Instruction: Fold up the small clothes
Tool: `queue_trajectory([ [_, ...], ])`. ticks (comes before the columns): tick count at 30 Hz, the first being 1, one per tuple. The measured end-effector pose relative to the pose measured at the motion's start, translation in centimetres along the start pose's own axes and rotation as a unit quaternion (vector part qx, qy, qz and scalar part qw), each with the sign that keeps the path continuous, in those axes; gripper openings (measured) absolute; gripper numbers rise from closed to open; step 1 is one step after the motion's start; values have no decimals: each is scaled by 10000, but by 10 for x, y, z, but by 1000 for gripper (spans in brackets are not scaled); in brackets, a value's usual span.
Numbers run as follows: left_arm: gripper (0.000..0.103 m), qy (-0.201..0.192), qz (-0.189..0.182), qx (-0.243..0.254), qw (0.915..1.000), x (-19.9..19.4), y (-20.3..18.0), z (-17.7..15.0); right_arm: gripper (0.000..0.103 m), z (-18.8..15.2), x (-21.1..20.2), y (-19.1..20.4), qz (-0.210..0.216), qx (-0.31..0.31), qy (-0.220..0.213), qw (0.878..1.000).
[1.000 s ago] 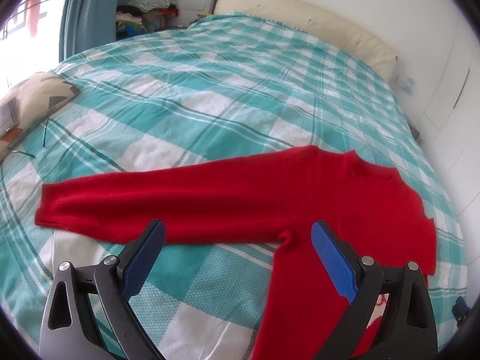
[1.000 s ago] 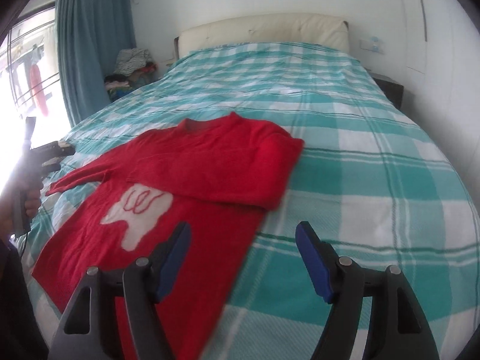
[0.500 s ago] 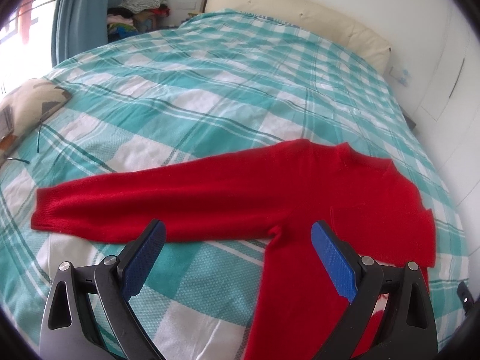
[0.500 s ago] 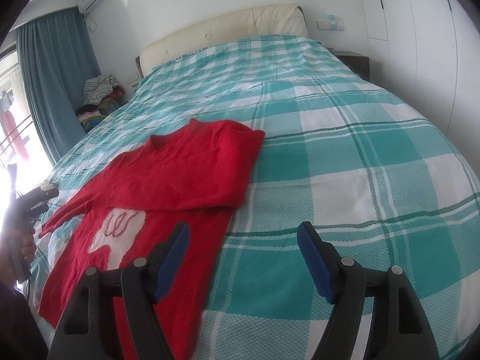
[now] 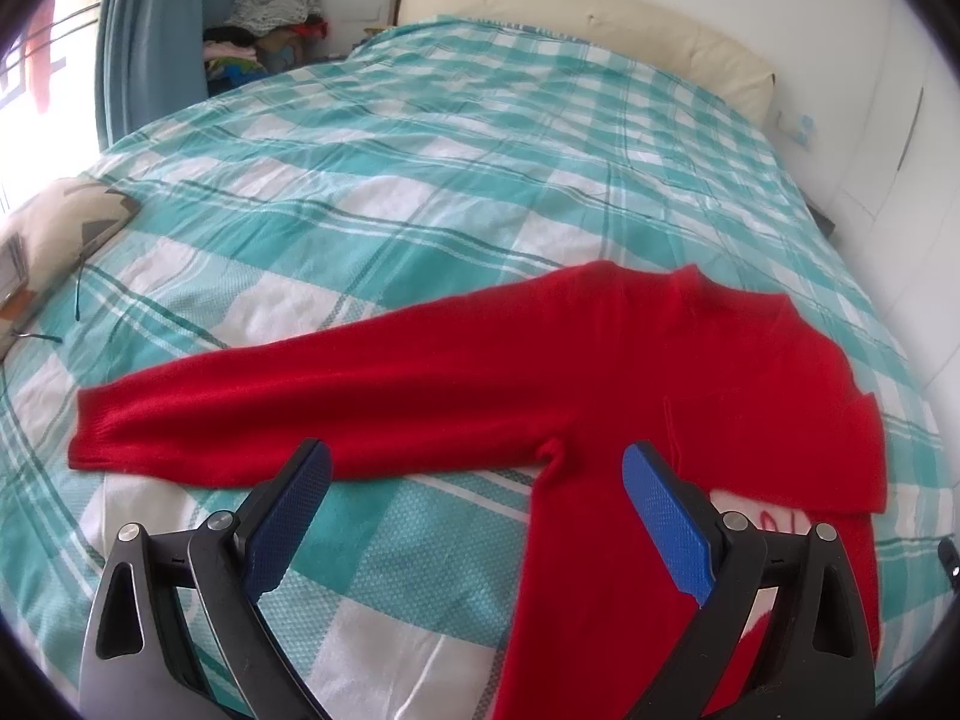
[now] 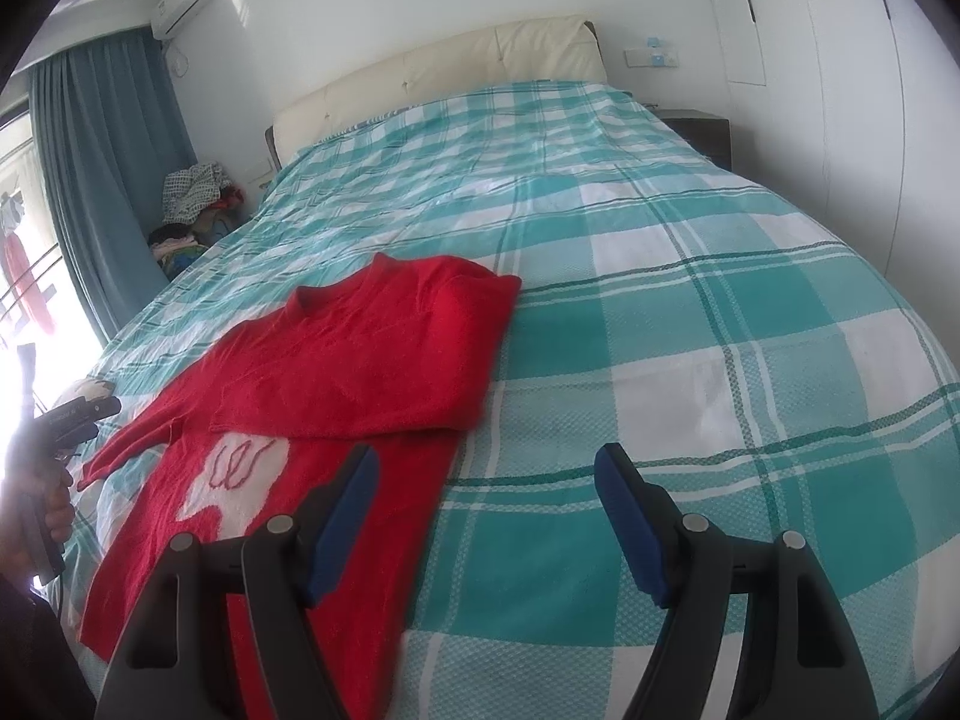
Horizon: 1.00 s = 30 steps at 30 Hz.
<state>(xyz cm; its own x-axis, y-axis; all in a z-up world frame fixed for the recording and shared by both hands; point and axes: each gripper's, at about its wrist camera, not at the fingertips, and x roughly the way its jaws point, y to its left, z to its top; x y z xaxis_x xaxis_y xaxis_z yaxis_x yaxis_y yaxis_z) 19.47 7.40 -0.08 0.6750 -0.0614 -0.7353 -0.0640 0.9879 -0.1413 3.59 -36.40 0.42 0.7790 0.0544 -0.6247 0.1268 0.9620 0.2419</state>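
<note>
A small red sweater (image 5: pixel 690 372) with a white patch on its front lies on the bed (image 5: pixel 420 138). Its left sleeve (image 5: pixel 288 408) stretches out flat to the left. Its right sleeve (image 6: pixel 384 384) is folded across the chest. My left gripper (image 5: pixel 474 474) is open and empty, just above the armpit of the outstretched sleeve. My right gripper (image 6: pixel 486 468) is open and empty, over the sweater's right edge (image 6: pixel 462 438) and the bed (image 6: pixel 690 330).
A patterned cushion (image 5: pixel 54 240) lies at the bed's left edge. A pile of clothes (image 5: pixel 264 18) sits beside the blue curtain (image 5: pixel 156 30). The cream headboard (image 6: pixel 432 72) and a dark nightstand (image 6: pixel 702 132) stand at the far end. White walls lie to the right.
Both grippers stay open. The right gripper has swung to the right and drawn back, so the sweater now sits further left in its view. The left gripper has shifted slightly.
</note>
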Motion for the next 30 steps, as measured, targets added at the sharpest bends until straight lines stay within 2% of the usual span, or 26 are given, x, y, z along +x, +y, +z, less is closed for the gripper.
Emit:
queue_trajectory([
  [21,98,65,29,-67,10000,4,4,-1,74,0,0,-2,-19,67,4,10000],
  [26,98,130,-41,-258,9996,4,17,3,74,0,0,-5,-13,119,6,9999],
  [30,98,-37,86,-451,9989,-7,43,13,74,1,-2,-7,-23,151,-23,9999],
])
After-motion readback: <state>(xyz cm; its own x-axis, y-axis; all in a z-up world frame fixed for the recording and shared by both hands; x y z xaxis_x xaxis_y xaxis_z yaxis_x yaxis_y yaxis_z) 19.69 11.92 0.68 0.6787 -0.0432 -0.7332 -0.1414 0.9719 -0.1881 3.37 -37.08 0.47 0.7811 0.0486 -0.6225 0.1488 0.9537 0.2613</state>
